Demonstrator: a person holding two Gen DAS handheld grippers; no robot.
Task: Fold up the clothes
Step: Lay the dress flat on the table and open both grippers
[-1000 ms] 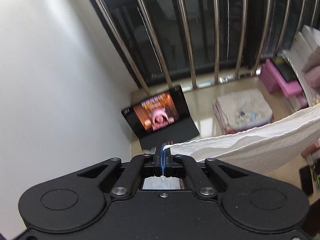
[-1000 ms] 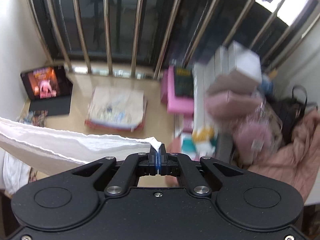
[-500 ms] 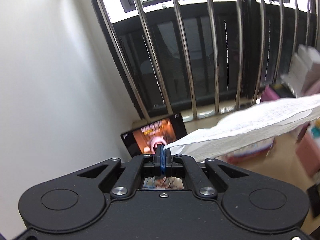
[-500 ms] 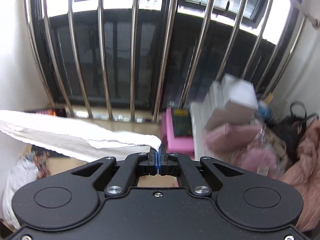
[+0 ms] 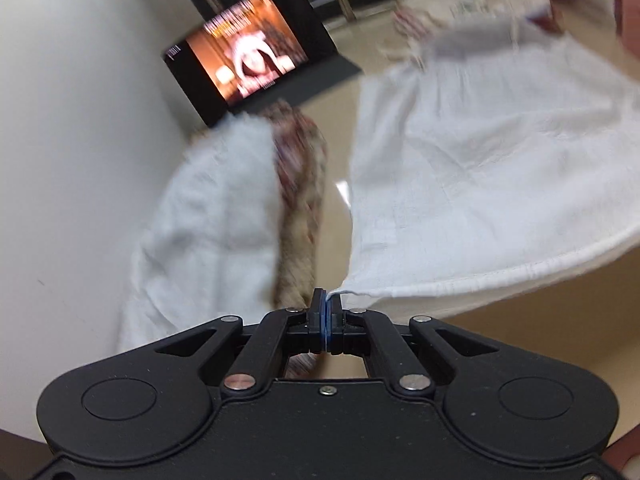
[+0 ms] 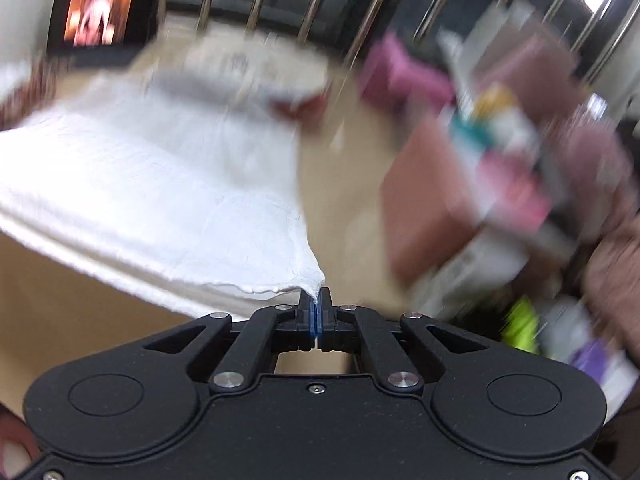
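Note:
A white cloth billows out over the beige floor, stretched between both grippers. My left gripper is shut on its near left corner, and the hemmed edge runs off to the right. In the right wrist view my right gripper is shut on the other near corner of the white cloth, which spreads away to the left. The far part of the cloth looks close to the floor; both views are blurred by motion.
A pale fluffy garment with a patterned one lies by the white wall. A tablet plays video against the window bars. A folded stack sits beyond the cloth. Pink boxes and clutter crowd the right.
Both grippers have dropped sharply towards the floor with the cloth still held. The cloth, earlier a taut band up in front of the window bars, now spreads wide just above the floor.

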